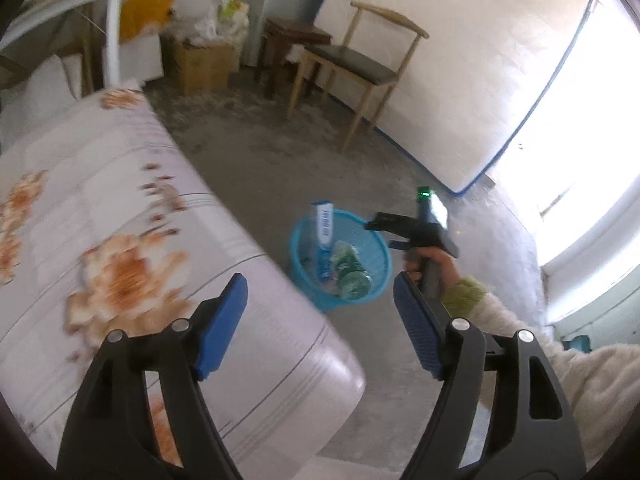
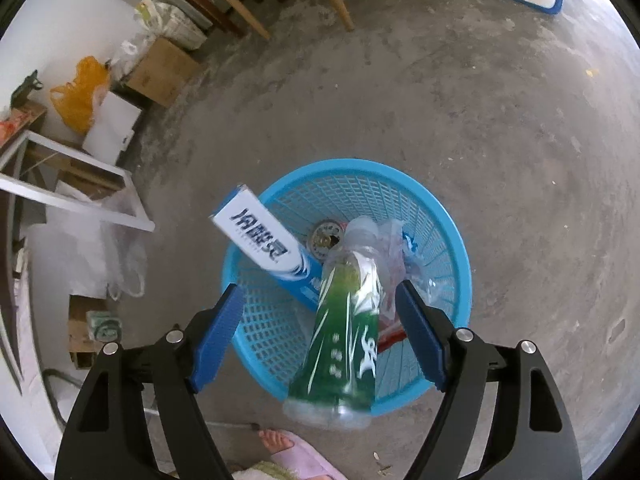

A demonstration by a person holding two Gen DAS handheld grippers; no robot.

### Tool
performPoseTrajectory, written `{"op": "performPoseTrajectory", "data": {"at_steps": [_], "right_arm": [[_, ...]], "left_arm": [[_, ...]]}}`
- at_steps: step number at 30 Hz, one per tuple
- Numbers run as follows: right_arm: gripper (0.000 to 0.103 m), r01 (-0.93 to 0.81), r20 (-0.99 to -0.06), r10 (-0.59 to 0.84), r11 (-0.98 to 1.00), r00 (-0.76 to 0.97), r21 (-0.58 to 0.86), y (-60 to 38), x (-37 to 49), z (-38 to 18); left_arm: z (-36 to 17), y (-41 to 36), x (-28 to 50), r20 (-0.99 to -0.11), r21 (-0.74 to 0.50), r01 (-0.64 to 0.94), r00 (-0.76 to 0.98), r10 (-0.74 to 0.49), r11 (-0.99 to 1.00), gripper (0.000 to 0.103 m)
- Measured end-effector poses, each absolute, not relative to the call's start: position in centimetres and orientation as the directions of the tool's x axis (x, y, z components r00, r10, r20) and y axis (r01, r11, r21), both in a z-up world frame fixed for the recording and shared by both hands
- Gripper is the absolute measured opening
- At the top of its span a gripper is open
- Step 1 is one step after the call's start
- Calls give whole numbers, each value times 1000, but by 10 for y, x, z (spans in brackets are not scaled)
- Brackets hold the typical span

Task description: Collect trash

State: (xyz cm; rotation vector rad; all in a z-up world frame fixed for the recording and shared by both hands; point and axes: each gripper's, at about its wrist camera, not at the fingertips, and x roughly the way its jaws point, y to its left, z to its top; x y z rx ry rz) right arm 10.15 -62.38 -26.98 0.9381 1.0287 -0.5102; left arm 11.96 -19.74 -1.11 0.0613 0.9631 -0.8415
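Daylight enters from my right in the left wrist view: the large bright window area [image 1: 600,152] is blown out to white, washing detail from the leaning white mattress with blue piping [image 1: 460,80]. The floral-print bed cover [image 1: 120,240] is smeared by motion blur. Both views bend strongly at the edges, with dark corner vignetting. In the right wrist view, light on the grey concrete floor [image 2: 480,120] is even and soft, shadows faint. The green-labelled clear plastic bottle [image 2: 348,328] is blurred at its base.

One basket [image 2: 448,216], one bottle [image 2: 344,332], one box [image 2: 264,240] (perhaps one can [image 2: 325,236]).
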Motion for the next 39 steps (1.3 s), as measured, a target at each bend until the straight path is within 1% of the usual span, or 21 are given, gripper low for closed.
{"op": "performPoseTrajectory", "data": {"at_steps": [2,4,8,9,11,15,21,25,27,29,33,35,39], "right_arm": [[76,731,-885,49,544,463,412,-614,90,-255],[76,705,-873,42,572,486,420,-601,77,-237],[76,619,-834,-7,673,551,404,-551,43,-172],[79,602,-828,-24,698,560,387,-538,36,-157],[84,563,-810,-82,759,581,327,-503,20,-121],[96,461,-730,-191,867,656,187,-429,-10,-56],[97,384,-590,-310,923,746,1,-348,-45,8],[97,349,-532,-349,931,771,-106,-311,-62,33],[97,367,-506,-385,920,772,-141,-300,-68,39],[97,378,-505,-407,911,762,-163,-293,-72,41],[97,394,-510,-422,904,750,-168,-285,-82,42],[97,398,-530,-410,906,742,-144,-285,-84,38],[97,424,-587,-418,895,693,-138,-287,-83,22]], "left_arm": [[-5,-179,109,-726,-289,654,327,-606,699,76],[1,-163,98,-707,-271,646,369,-603,714,81],[12,-135,75,-657,-244,618,461,-596,747,88],[14,-132,72,-647,-237,606,484,-589,759,91],[17,-123,62,-623,-236,573,530,-575,785,92],[23,-110,49,-600,-228,510,597,-532,829,94],[24,-96,28,-600,-153,370,702,-384,916,95],[26,-90,13,-592,-106,345,732,-338,932,95],[30,-88,8,-584,-117,371,725,-366,921,95],[34,-86,4,-574,-119,386,725,-381,915,95],[40,-92,-7,-547,-36,362,772,-322,931,95],[38,-97,-8,-571,-6,336,772,-279,942,95],[27,-102,-7,-645,-19,312,722,-251,950,95]]}}
